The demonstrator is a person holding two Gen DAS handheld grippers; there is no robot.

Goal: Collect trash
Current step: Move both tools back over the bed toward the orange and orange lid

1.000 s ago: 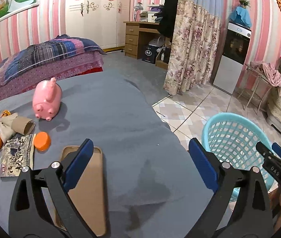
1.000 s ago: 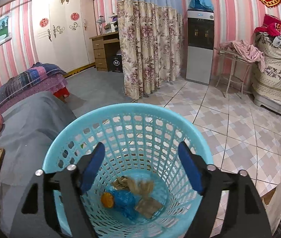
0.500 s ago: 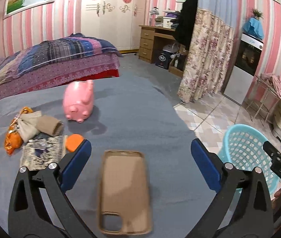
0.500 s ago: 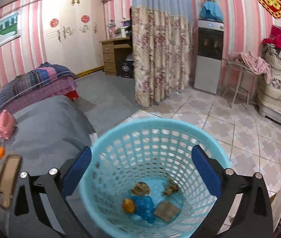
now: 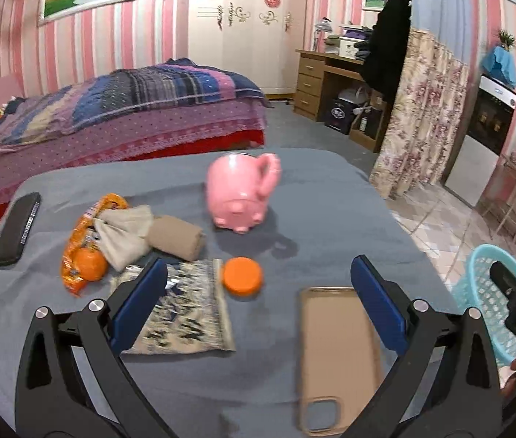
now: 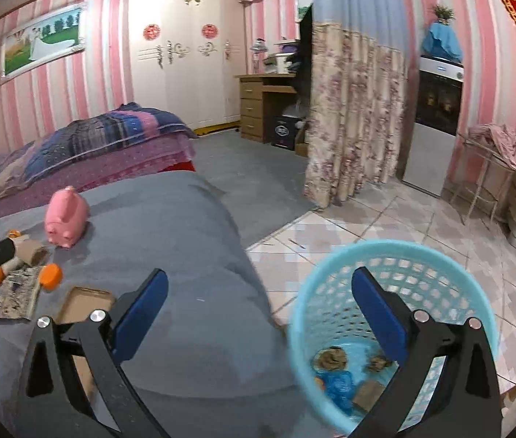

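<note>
On the grey table, the trash lies in a heap: an orange cap (image 5: 242, 276), a patterned wrapper (image 5: 185, 314), an orange snack bag (image 5: 82, 252), crumpled paper (image 5: 123, 233) and a cardboard tube (image 5: 175, 237). My left gripper (image 5: 258, 264) hovers open just short of the cap, nothing between its fingers. My right gripper (image 6: 259, 277) is open and empty, between the table's edge and the blue basket (image 6: 396, 255). A blue wrapper (image 6: 338, 383) and other scraps lie in the basket.
A pink piggy bank (image 5: 243, 189), a tan phone case (image 5: 334, 357) and a black phone (image 5: 17, 228) share the table (image 5: 330, 219). The basket (image 5: 487, 292) stands on the tiled floor to the right. A bed lies behind the table.
Both grippers have swung left. The left one went from above the phone case toward the trash heap. The right one drew back from over the basket, and its jaws widened slightly.
</note>
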